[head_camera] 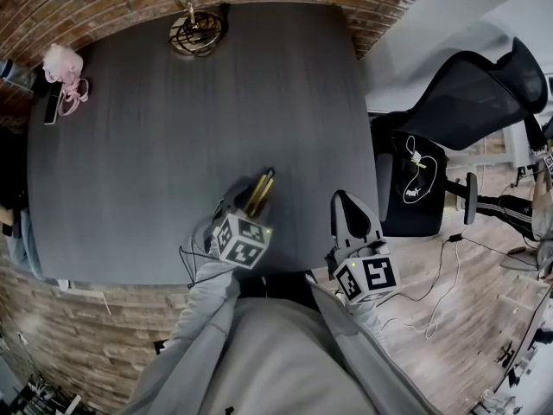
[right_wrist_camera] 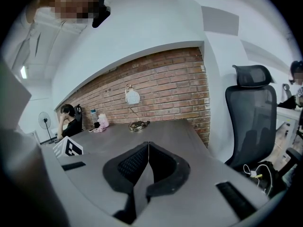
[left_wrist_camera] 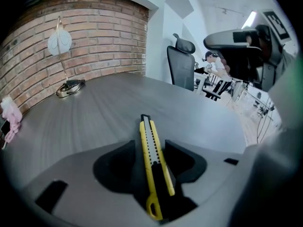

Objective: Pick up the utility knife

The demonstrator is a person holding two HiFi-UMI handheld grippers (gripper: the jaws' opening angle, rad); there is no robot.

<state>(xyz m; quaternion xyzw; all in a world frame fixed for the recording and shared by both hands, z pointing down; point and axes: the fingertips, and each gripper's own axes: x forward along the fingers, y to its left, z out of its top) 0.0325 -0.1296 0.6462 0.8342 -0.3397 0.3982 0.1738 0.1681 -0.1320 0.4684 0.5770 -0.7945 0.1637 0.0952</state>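
Head view showed a dark grey table [head_camera: 173, 128] set against a brick wall, with the person's grey sleeves reaching in from the bottom edge. The left gripper [head_camera: 246, 204] was over the near part of the tabletop, angled downward. A yellow utility knife [head_camera: 260, 188] stuck out past its tips, pointing away from the person and slightly right. The right gripper [head_camera: 348, 210] was at the table's near right edge, well apart from the knife.

Left gripper view looked straight along the knife. It ran lengthwise through the gap between the two jaws, with its looped tail end nearest the camera and its black tip out over the table. The jaws stood released and apart. A thin dark gap showed on each side of the yellow body, so the pads were not clamped on it. Whether the knife rested on the tabletop or sat just above it could not be told.

Right gripper view showed that claw clenched, its two jaws meeting in a single seam with nothing between them.

At the table's far edge stood a lamp [head_camera: 197, 33] with its cord coiled at the base. A pink object [head_camera: 65, 67] lay at the far left corner. A black mesh office chair [head_camera: 471, 98] stood on the wooden floor to the right of the table.
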